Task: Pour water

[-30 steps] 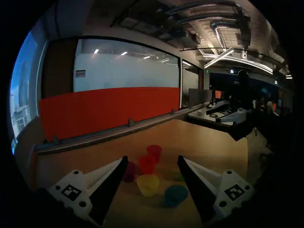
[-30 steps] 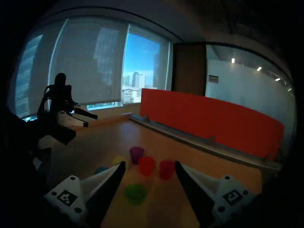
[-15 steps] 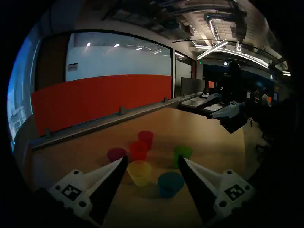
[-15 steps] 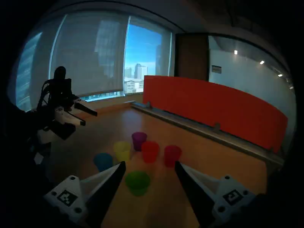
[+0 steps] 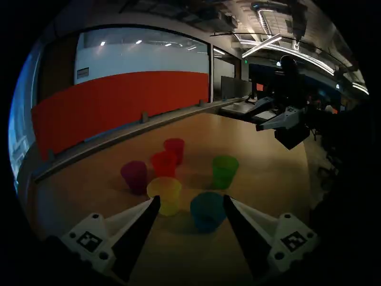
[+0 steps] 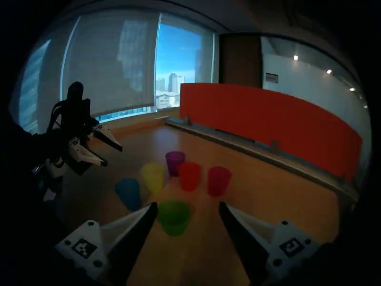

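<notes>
Several coloured plastic cups stand in a cluster on a wooden table [image 5: 266, 167]. In the left gripper view the blue cup [image 5: 207, 211] and yellow cup [image 5: 164, 195] are nearest, with purple [image 5: 135, 176], red-orange [image 5: 163, 163], red [image 5: 174, 148] and green [image 5: 224, 171] cups behind. My left gripper [image 5: 189, 209] is open above the near cups, holding nothing. In the right gripper view the green cup [image 6: 173, 217] is nearest, between the fingers of my open right gripper [image 6: 186, 213]. The blue cup [image 6: 128, 193], yellow cup [image 6: 153, 177], purple cup [image 6: 175, 162], red-orange cup [image 6: 189, 176] and red cup [image 6: 218, 180] stand farther off.
A red partition [image 5: 119, 102] with a metal rail runs along the table's far edge. The right gripper [image 5: 281, 125] hangs at the right of the left gripper view. The left gripper [image 6: 90, 145] appears at the left of the right gripper view, before windows [image 6: 183, 66].
Both grippers have tilted down and come closer to the cups, which now sit higher and larger in both views. The cups have not moved.
</notes>
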`<state>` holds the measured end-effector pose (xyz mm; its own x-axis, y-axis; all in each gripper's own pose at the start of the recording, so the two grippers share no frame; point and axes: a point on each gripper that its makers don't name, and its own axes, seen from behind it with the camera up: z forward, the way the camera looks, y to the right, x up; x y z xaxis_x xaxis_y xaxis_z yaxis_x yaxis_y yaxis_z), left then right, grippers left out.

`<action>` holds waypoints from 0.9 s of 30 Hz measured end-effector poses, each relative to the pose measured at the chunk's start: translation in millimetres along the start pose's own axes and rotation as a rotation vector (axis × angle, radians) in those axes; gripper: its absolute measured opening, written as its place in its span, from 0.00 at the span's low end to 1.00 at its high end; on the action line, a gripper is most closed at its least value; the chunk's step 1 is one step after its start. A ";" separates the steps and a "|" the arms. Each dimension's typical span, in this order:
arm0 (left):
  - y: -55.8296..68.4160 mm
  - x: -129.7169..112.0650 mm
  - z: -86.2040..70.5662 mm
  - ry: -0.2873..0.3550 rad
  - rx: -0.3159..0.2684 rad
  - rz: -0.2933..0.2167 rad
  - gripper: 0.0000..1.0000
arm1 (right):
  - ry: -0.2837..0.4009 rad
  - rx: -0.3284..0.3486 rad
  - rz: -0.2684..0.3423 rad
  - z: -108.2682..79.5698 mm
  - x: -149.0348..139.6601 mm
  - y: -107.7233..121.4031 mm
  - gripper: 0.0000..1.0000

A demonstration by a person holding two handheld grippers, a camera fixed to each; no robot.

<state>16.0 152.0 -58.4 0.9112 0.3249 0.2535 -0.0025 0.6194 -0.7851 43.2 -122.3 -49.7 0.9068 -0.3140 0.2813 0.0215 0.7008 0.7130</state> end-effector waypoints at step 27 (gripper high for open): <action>29.8 -62.1 33.5 -0.143 -0.101 0.018 0.98 | -0.049 0.018 0.032 17.2 -24.1 1.1 1.00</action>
<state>-54.5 174.2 -78.6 0.8433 0.4382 0.3111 0.0299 0.5398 -0.8413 14.1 -124.9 -44.7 0.8852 -0.3232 0.3347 -0.0150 0.6993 0.7147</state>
